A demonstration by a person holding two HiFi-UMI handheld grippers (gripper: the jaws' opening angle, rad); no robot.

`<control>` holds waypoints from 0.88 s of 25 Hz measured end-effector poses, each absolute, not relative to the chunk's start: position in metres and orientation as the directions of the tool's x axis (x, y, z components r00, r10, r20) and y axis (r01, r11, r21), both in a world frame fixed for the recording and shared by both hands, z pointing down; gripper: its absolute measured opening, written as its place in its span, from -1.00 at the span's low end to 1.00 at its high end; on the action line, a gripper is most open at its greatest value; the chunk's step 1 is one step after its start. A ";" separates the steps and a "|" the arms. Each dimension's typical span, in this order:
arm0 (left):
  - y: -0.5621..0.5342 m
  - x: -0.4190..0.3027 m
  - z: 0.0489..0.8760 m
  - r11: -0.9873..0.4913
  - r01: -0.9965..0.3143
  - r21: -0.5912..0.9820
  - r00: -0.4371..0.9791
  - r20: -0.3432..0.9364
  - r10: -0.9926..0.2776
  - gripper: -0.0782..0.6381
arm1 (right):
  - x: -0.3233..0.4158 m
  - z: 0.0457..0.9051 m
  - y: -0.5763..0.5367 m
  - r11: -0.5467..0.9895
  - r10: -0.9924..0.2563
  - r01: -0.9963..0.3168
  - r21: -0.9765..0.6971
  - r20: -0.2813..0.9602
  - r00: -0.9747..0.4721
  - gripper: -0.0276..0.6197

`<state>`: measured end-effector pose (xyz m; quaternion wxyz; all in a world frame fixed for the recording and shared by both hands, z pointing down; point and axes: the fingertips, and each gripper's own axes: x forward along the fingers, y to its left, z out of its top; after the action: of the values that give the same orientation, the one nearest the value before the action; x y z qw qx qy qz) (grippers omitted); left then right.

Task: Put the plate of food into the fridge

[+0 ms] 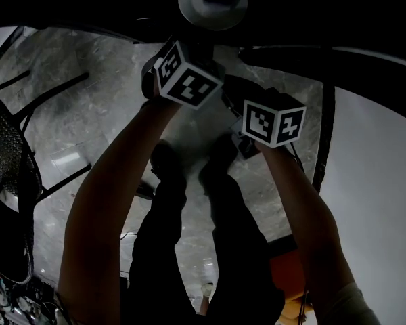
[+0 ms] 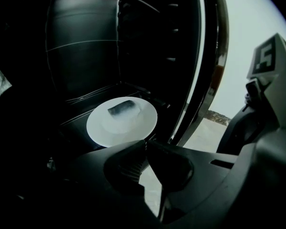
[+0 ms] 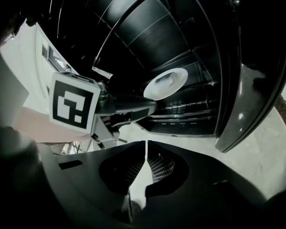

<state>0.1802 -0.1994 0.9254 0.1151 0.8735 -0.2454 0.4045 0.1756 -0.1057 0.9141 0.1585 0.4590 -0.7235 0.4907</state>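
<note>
- White plate (image 2: 121,123): one only, flat on a shelf inside the fridge (image 2: 81,56), close to the shelf's front edge.
- Food (image 2: 120,108): one dark roll, lying on the half of the plate nearer the fridge's back wall.
- Fridge: one, dark inside, with ribbed walls and its door (image 3: 257,99) swung open at the right of the opening.
- Tools: two, both outside the fridge, in front of its opening and apart from the plate.
- Left tool (image 2: 146,144): jaws pressed together with nothing between them; it points into the fridge toward the plate.
- Right tool (image 3: 146,144): jaws together with only a thin slit left and nothing between them; it faces the fridge's opening, with the left tool reaching toward the plate on its left.
- Marker cubes: two, one per tool. In the head view the left cube (image 1: 187,73) is nearer the fridge than the right cube (image 1: 274,120).
- Arms: two, bare. The left arm (image 1: 108,202) and the right arm (image 1: 304,208) both stretch toward the fridge.
- Floor (image 1: 88,127): grey and marbled, running up to the fridge's foot.
</note>
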 end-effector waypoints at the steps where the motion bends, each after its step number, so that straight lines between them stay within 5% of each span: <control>1: -0.201 0.180 0.926 -0.852 -0.524 0.002 0.550 0.764 -0.337 -0.73 | 0.175 0.914 -0.105 0.100 -0.507 -0.819 -0.565 0.680 -0.530 -0.83; 22: -0.217 0.195 0.922 -0.820 -0.571 0.035 0.547 0.761 -0.349 -0.73 | 0.185 0.911 -0.093 0.101 -0.483 -0.817 -0.567 0.690 -0.539 -0.82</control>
<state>0.1954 -0.2167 0.9216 0.1407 0.8682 -0.2651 0.3953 0.1851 -0.0934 0.9108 0.1680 0.4499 -0.7228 0.4969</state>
